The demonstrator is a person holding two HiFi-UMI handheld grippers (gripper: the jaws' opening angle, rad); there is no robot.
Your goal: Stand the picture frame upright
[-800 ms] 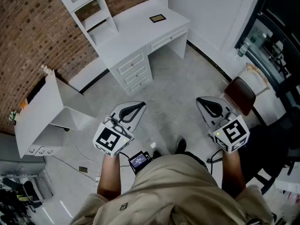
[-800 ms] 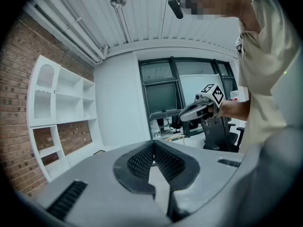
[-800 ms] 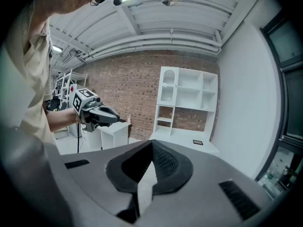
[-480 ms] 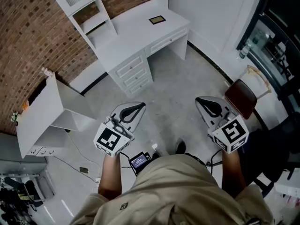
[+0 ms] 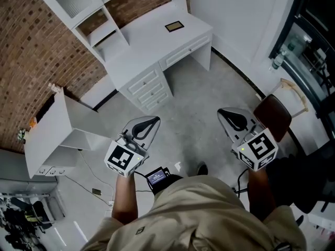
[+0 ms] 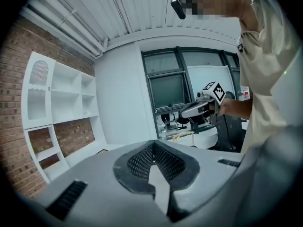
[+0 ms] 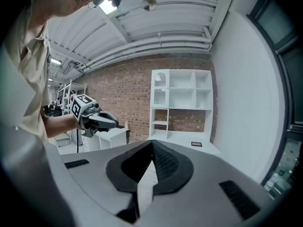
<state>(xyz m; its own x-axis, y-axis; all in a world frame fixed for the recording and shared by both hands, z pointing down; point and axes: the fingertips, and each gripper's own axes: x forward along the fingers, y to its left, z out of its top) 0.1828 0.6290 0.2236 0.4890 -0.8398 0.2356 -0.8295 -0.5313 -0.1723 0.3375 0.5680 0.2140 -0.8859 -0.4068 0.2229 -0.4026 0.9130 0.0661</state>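
A small dark picture frame (image 5: 175, 26) lies flat on the white desk (image 5: 152, 41) at the far end of the room, seen also as a dark patch, the picture frame (image 7: 196, 144), in the right gripper view. My left gripper (image 5: 155, 121) is held at waist height, shut, with nothing between its jaws. My right gripper (image 5: 222, 112) is held level with it on the other side, also shut and holding nothing. Both are far from the desk. In the left gripper view the jaws meet at my left gripper (image 6: 152, 148); in the right gripper view they meet at my right gripper (image 7: 152, 148).
A white shelf unit (image 5: 86, 14) rises over the desk against a brick wall (image 5: 31, 51). A white cabinet (image 5: 57, 129) stands at left. A brown chair (image 5: 275, 114) is at right by dark windows. Cables and a small device (image 5: 157, 178) lie on the grey floor.
The head view has shifted a little, so the desk and frame sit slightly lower and further right in the picture. Both grippers stay shut at waist height.
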